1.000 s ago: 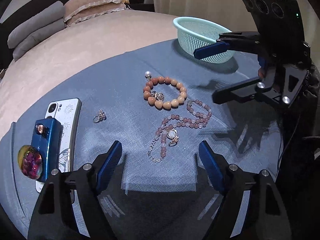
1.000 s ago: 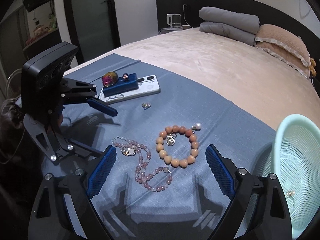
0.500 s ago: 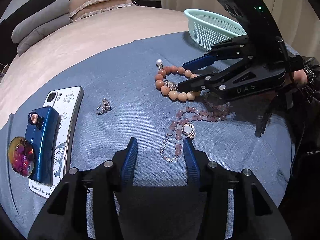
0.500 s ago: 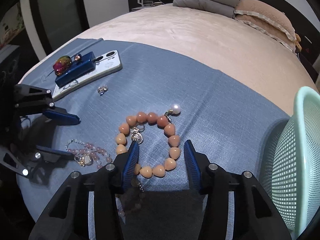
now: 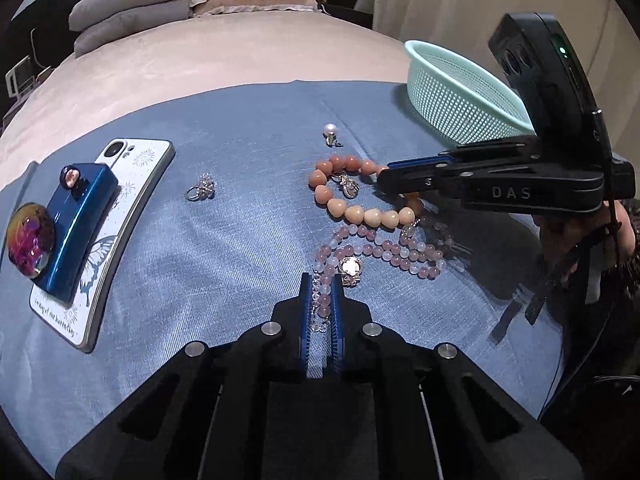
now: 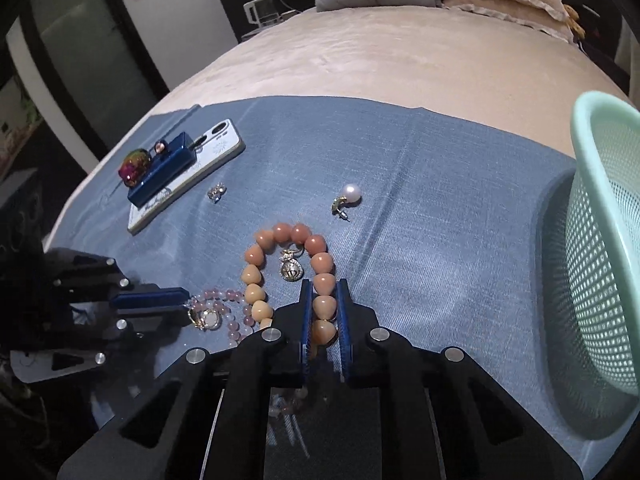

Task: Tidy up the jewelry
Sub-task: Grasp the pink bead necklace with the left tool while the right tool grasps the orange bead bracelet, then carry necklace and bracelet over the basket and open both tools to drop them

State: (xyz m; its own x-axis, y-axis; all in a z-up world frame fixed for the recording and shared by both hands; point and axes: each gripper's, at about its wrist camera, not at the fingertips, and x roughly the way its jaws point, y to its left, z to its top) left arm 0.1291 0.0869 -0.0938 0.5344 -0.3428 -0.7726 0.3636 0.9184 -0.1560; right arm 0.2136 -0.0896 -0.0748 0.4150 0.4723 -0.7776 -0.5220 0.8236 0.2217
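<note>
Having closed within the last second, the left gripper (image 5: 321, 300) now clamps the pink bead strand (image 5: 384, 248) at lower centre, while the right gripper (image 6: 324, 312) pinches the orange bracelet (image 6: 288, 272); both seem ready for lifting toward the mint basket (image 6: 592, 240) at right.

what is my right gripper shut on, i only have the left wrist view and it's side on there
Observer: In the right wrist view the right gripper is shut on the peach heart-bead bracelet, with beads pinched between both fingers.
Operator: which side of the loop
Observer: The side nearest the mint green mesh basket. The rest of the loop looks flat on the blue cloth.
</note>
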